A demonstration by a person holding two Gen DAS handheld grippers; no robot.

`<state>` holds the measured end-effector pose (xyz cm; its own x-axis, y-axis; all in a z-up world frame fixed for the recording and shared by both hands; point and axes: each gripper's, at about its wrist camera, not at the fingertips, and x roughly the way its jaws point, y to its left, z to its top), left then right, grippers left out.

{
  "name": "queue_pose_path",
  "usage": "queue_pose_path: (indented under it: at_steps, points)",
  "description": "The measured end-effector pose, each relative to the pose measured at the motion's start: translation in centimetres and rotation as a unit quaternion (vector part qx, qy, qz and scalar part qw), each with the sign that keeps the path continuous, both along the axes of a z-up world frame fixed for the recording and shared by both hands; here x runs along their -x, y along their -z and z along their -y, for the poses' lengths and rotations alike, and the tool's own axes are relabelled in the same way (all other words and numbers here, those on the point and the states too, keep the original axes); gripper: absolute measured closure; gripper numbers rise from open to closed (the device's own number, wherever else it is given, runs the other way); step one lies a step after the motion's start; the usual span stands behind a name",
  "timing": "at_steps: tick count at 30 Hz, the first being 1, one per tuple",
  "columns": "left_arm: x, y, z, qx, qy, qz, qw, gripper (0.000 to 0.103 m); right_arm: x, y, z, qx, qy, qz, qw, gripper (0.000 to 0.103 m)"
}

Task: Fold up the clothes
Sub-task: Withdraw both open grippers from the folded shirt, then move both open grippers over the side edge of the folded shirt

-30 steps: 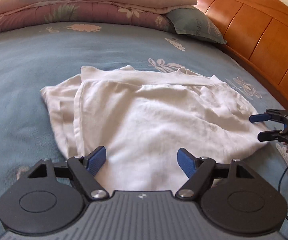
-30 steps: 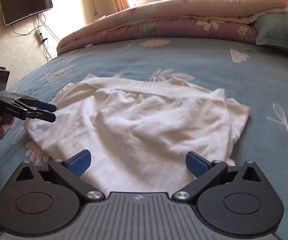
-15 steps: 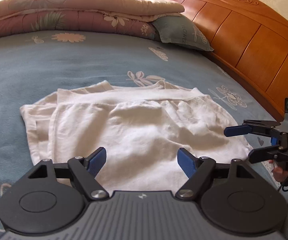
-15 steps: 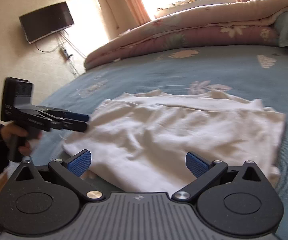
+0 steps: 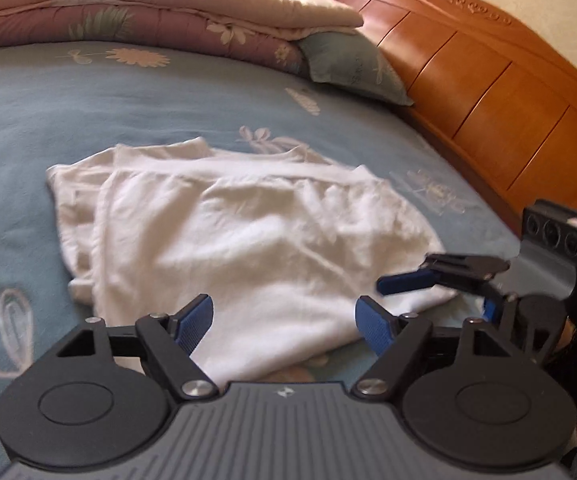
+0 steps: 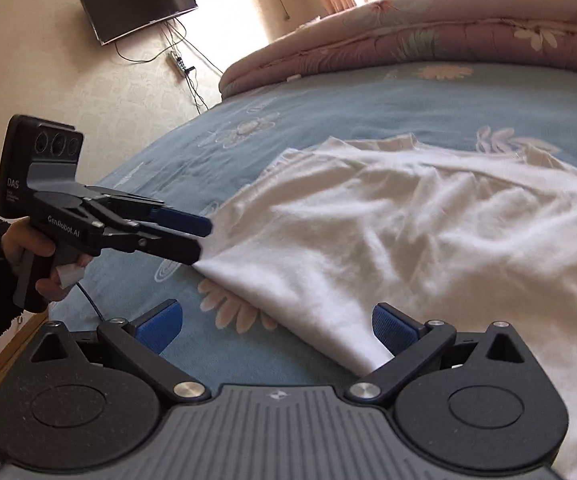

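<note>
A white garment [image 5: 248, 248], partly folded and wrinkled, lies flat on the blue floral bedsheet [image 5: 88, 100]. My left gripper [image 5: 284, 320] is open, its blue pads straddling the garment's near edge. In the right wrist view the left gripper [image 6: 202, 236] is held by a hand [image 6: 44, 256], with its tips at the garment's [image 6: 408, 240] near left corner. My right gripper [image 6: 276, 324] is open and low over the sheet, its right pad touching the garment's front edge. The left wrist view shows the right gripper [image 5: 432, 298] at the garment's right corner, nothing held.
A folded pink floral quilt [image 5: 148, 12] and a green pillow [image 5: 352, 68] lie at the far end of the bed. A wooden headboard [image 5: 508, 92] runs along the right. A dark screen [image 6: 138, 2] hangs on the wall, past the bed's left edge.
Both grippers have come lower and closer to the garment's near edge. The right gripper swung left, bringing the left gripper and the garment's corner closer in its view. Both stayed open.
</note>
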<state>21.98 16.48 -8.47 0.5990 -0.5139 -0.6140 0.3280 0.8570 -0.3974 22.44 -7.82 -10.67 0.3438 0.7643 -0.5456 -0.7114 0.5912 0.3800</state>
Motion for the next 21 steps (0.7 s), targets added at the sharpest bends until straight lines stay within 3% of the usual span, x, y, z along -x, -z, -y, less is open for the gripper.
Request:
queue_pose_path:
  at_steps: [4,7,11,15,21]
  points:
    - [-1.3,1.5,1.8,0.003,0.01,-0.015,0.9998,0.025,0.2,0.9,-1.2,0.018,0.005,0.005,1.0,0.0]
    - [0.0,2.2,0.5,-0.001,-0.006,-0.027,0.9996,0.026,1.0,0.8,2.2,0.025,0.048,0.022,0.998,0.0]
    - [1.7,3.1,-1.2,-0.006,-0.028,-0.044,0.9986,0.026,1.0,2.1,9.4,0.059,0.149,-0.009,0.987,0.0]
    - [1.1,1.1,-1.0,-0.048,-0.029,-0.025,0.9981,0.027,0.9,1.1,12.5,0.045,0.166,-0.006,0.985,0.0]
    - [-6.4,-0.5,2.0,0.035,-0.005,0.002,0.9994,0.026,-5.1,-1.5,9.4,-0.003,0.163,0.043,0.986,0.0]
